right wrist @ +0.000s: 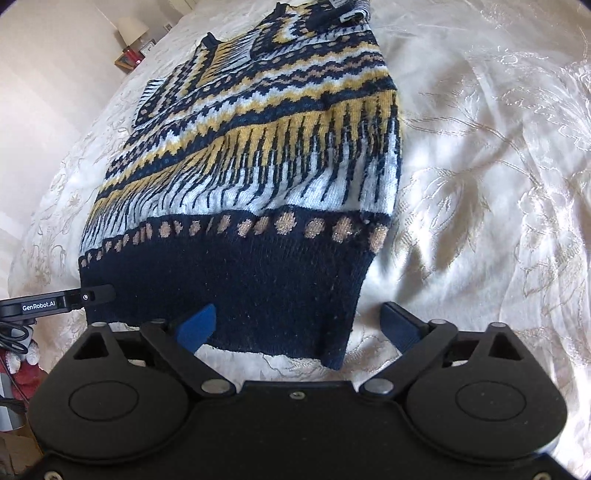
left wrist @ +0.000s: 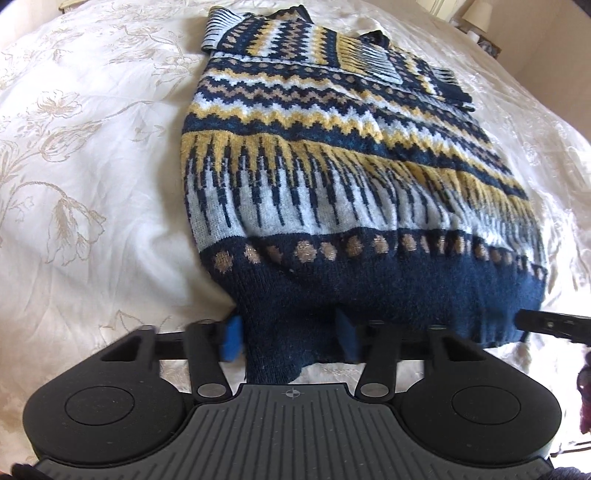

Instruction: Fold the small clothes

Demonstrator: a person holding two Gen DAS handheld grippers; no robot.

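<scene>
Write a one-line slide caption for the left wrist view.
Left gripper closing around the navy hem of a patterned knit sweater laid flat on a cream floral bedspread.

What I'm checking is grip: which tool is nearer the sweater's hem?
Left. The left tool pinches the hem between its pads; the right tool straddles its corner, one pad clear.

Floral cream bedspread [left wrist: 92,166], bedside lamp [right wrist: 132,30]

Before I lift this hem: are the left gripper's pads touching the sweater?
Touching. The left wrist view shows the left gripper with its blue pads against the bunched navy hem of the sweater between them.
</scene>
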